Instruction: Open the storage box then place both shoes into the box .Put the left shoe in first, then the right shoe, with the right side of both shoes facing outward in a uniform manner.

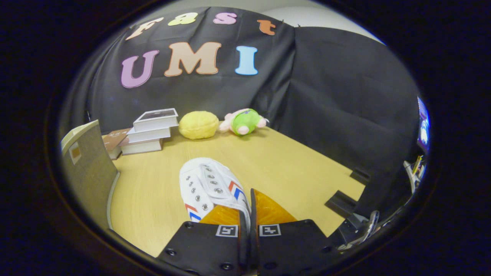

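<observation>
Gripper (pixel 247 209) is pinching the thin collar of the white canvas lace-up shoe (pixel 207 182), fingers nearly together; light, floppy upper, mid-table (pixel 291 165).

gripper (pixel 245 214) | black screwed plates; square coded marker on each; ribbed fingers (pixel 268 209)
</observation>
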### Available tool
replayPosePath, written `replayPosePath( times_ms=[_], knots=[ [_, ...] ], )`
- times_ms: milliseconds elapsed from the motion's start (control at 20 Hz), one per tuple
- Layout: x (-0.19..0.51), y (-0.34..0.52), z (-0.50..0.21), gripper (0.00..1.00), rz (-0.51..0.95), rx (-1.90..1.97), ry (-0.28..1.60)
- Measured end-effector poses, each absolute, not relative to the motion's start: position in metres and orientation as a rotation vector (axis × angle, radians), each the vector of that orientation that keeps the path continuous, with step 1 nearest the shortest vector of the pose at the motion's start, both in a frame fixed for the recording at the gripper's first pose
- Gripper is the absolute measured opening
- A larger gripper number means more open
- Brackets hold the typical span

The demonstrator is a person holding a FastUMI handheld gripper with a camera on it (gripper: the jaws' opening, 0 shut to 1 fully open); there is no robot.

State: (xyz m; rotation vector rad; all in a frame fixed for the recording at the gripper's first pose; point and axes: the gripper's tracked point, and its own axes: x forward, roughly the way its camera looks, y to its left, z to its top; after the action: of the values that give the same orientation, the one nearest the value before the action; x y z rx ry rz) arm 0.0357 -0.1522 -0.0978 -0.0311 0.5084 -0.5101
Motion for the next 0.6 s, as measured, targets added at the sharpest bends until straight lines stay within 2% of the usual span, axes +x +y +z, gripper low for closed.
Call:
replayPosePath(
  times_ms=[350,600],
  knots=[
    [0.036,-0.118,-0.017,0.06,-0.498,-0.061,0.391],
    [0.055,-0.06,0.039,0.06,-0.414,-0.075,0.295]
  ],
)
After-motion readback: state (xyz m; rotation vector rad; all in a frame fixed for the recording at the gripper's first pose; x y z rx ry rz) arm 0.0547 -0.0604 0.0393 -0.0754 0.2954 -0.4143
